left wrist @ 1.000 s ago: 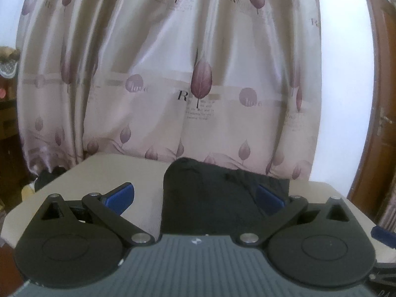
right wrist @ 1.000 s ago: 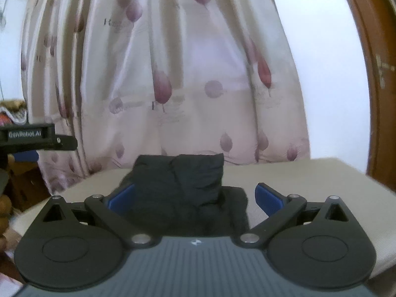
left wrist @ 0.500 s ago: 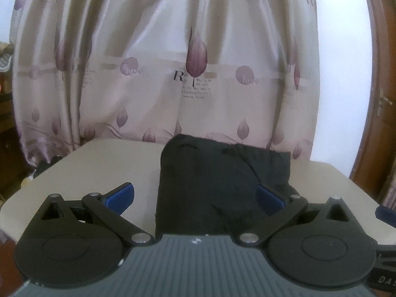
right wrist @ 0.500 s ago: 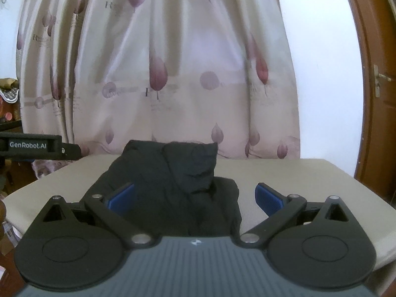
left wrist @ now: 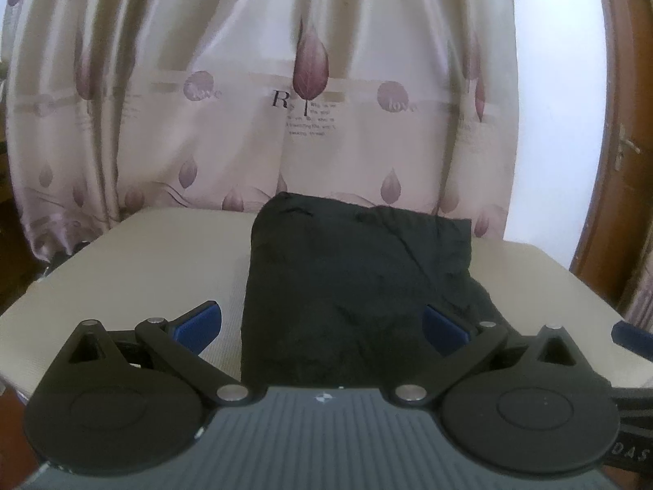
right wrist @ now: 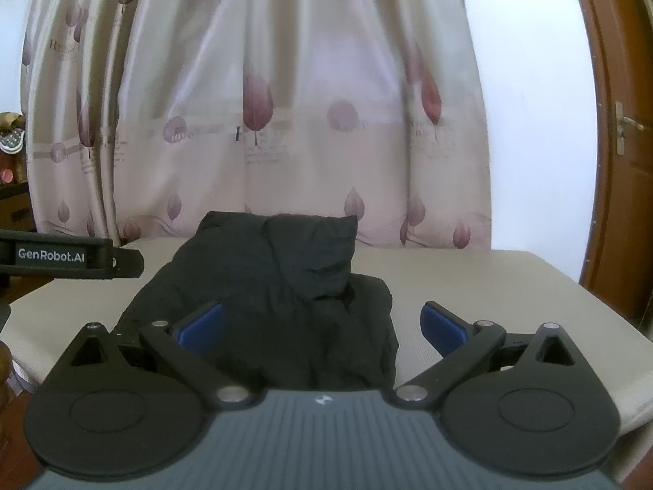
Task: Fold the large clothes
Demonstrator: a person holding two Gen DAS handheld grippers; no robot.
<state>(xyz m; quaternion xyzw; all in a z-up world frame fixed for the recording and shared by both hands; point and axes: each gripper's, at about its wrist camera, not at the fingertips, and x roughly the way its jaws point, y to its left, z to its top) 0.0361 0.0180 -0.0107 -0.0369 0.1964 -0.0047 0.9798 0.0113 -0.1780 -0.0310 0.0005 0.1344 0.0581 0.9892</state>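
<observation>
Black garment (left wrist: 351, 286): 1, folded into rough bundle, lying mid-table near far edge.
Table (left wrist: 163, 253): 1, beige top.
Left gripper (left wrist: 322, 326): jaws spread wide, empty, above garment's near edge.
Right gripper (right wrist: 322, 326): jaws spread, nothing pinched, garment (right wrist: 285, 286) ahead.
Curtain (left wrist: 310, 81): 1, pink w/ leaf print, behind table.
Door (right wrist: 624, 130): 1, brown, far right.

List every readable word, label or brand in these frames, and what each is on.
"GenRobot.AI": side of the left gripper.
"DAS": partly cut off, black strap at the frame edge.
"R", "love": curtain.
Small print lines on the curtain: too blurred to read.
</observation>
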